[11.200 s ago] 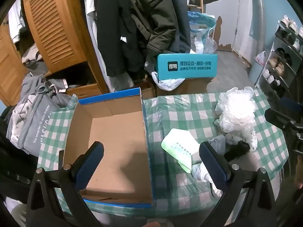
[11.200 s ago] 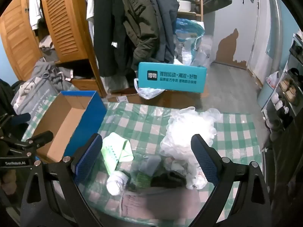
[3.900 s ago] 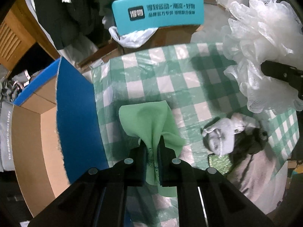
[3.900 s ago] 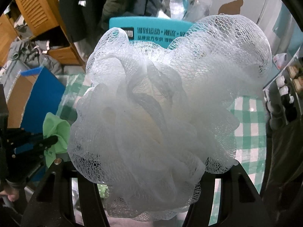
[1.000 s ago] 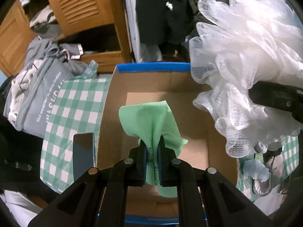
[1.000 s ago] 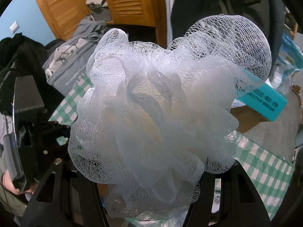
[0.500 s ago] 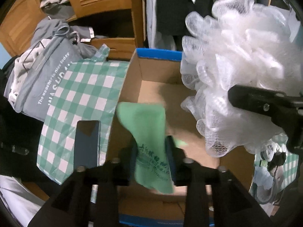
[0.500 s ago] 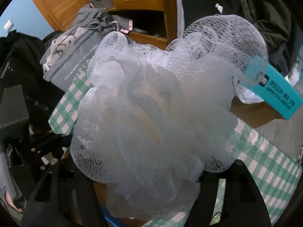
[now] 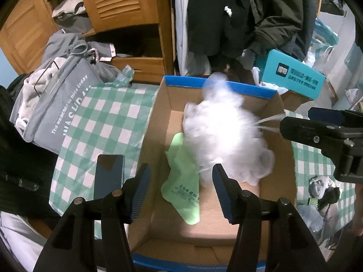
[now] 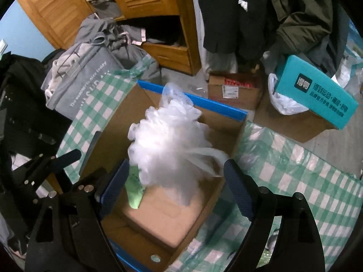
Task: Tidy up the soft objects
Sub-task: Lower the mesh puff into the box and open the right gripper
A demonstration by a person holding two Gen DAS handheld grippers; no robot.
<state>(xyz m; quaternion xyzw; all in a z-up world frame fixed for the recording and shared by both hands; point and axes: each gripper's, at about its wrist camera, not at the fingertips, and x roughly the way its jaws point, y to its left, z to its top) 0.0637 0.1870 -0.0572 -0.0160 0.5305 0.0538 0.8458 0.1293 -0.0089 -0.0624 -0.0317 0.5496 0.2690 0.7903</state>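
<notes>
Cardboard box (image 9: 156, 136) with blue rim is seen open-topped on the green checked tablecloth (image 9: 99, 122), directly beyond both pairs of fingers; the left gripper (image 9: 181, 184) is pointed down into it, its jaws opening, with nothing pressed by the blue pads (image 9: 140, 188); the green cloth (image 9: 183, 188) is seen on the box floor in the gap between those fingers, lying loose and touched by neither pad; the white mesh bath puff (image 9: 224, 136) is seen blurred inside the box, just beyond the right-hand finger of the left gripper and overlapping the cloth's far edge; whether the puff is resting on the floor or still in the air cannot be told; the right gripper (image 10: 179, 190) is likewise aimed down at the box, its jaws opening and standing wide apart; the puff (image 10: 168, 142) is framed between and beyond its fingers, clear of both pads, with a thin white cord loop trailing toward the right-hand finger; the cloth (image 10: 133, 188) is glimpsed just inside the left-hand finger of that gripper, under the puff; a dark phone (image 9: 109, 174) is laid on the tablecloth just outside the left gripper's left-hand finger; further soft items (image 9: 322, 190) are heaped on the cloth beyond the box, well outside the right-hand finger; a teal carton (image 10: 317, 90) is seen on the floor past the table
</notes>
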